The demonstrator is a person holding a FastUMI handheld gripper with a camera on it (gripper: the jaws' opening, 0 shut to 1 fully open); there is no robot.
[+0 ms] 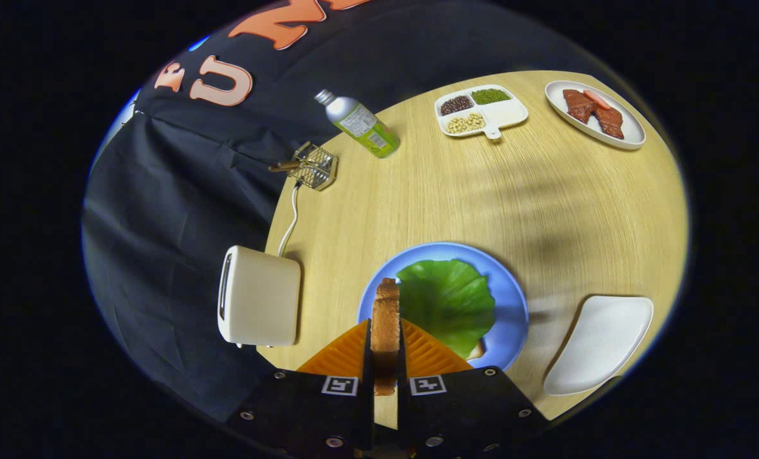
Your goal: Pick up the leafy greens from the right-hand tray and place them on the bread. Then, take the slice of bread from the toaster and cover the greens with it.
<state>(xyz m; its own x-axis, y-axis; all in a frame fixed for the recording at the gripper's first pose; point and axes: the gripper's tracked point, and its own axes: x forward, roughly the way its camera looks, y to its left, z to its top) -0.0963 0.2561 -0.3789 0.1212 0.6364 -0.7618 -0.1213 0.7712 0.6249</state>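
The leafy greens were already laid on the bread on the blue plate. The slice of bread was held edgewise, pinched by the tool, above the plate's near edge. Covering the greens remained to be done.

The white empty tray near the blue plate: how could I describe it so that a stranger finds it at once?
Start at the round blue plate with the green lettuce leaf, just ahead of the gripper, which is shut on a toasted bread slice. Beside that plate lies the smooth white curved tray. Unlike the divided white dish of beans and the white plate of meat far beyond, it holds nothing.
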